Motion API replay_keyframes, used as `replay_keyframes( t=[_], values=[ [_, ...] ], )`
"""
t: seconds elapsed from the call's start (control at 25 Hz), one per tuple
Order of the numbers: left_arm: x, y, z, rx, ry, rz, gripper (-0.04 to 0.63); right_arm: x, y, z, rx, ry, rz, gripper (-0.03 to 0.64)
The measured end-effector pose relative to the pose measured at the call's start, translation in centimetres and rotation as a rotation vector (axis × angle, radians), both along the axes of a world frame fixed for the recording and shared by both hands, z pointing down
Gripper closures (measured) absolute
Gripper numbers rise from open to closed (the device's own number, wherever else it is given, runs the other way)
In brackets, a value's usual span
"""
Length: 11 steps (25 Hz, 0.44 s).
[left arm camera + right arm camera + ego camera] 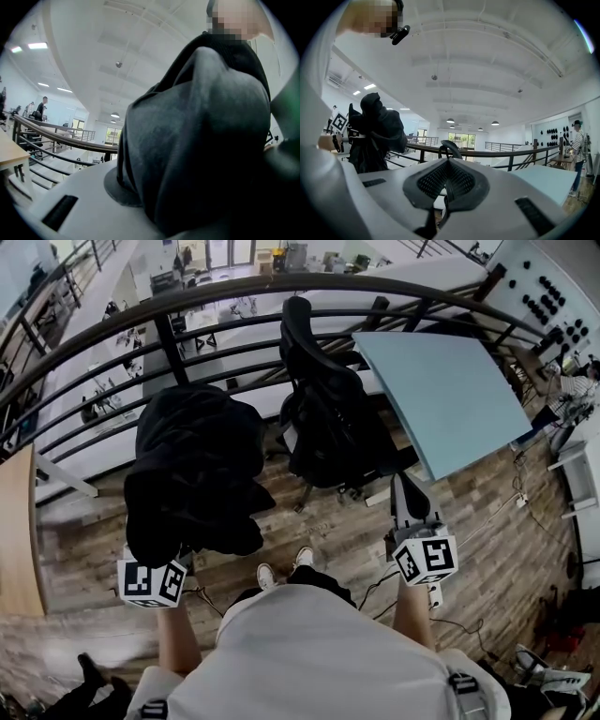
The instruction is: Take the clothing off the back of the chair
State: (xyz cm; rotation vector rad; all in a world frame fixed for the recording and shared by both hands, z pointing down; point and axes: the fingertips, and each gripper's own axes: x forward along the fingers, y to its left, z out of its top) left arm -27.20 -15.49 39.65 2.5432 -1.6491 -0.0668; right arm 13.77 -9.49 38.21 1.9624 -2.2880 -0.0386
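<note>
A black garment (192, 470) hangs in a bundle from my left gripper (181, 542), which is shut on it; the cloth covers the fingertips. In the left gripper view the dark fabric (201, 126) fills the right half and hides one jaw. The black office chair (323, 399) stands ahead at the middle with its back bare. My right gripper (411, 491) is held to the right of the chair, apart from it, with its pads together and nothing between them. In the right gripper view the gripper (446, 180) points at the chair (450, 149), with the held garment (375, 131) at the left.
A curved dark railing (234, 296) runs behind the chair, with a drop to a lower floor beyond. A light blue table (441, 399) stands at the right of the chair, a wooden desk (14, 531) at the far left. Cables (469, 624) lie on the plank floor. A person (577, 150) stands far right.
</note>
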Motion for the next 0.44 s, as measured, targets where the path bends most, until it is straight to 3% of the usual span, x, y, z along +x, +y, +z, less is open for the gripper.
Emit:
replay_keyframes(
  t=[0.44],
  values=[
    [-0.31,0.24,0.24,-0.018,0.033,-0.02,0.48,-0.62,-0.89,-0.1,0.01,0.006,-0.029,0.597]
  ],
)
